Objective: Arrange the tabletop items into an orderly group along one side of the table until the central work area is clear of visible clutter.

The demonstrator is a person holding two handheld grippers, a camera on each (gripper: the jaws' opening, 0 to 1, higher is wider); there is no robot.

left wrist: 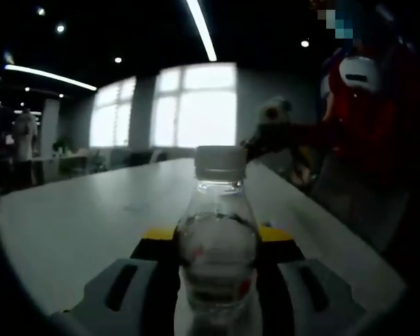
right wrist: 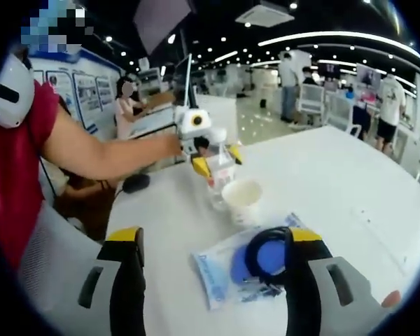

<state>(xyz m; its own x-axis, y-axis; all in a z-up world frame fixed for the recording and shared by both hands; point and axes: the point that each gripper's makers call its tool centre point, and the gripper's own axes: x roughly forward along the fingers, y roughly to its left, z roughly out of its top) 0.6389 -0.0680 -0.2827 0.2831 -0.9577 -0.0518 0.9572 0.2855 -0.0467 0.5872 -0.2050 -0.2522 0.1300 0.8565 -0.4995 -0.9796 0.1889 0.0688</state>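
Centrally in the left gripper view, a clear bottle [left wrist: 217,245] with a white cap stands upright between the left gripper [left wrist: 217,280]'s jaws, which close against its sides above the white table [left wrist: 77,224]. The right gripper view supplies the wider setting: the same bottle [right wrist: 217,171], clamped by the left gripper [right wrist: 213,164] on a person's outstretched arm [right wrist: 105,154], sits just behind a white paper cup [right wrist: 242,199]. Nearer than the cup lie a blue-printed plastic packet [right wrist: 220,269] and a dark coil with a blue disc [right wrist: 266,255]. The right gripper [right wrist: 213,280] stands wide open and empty, its right jaw partly covering the coil. Beyond the bottle, other people stand in a bright hall.
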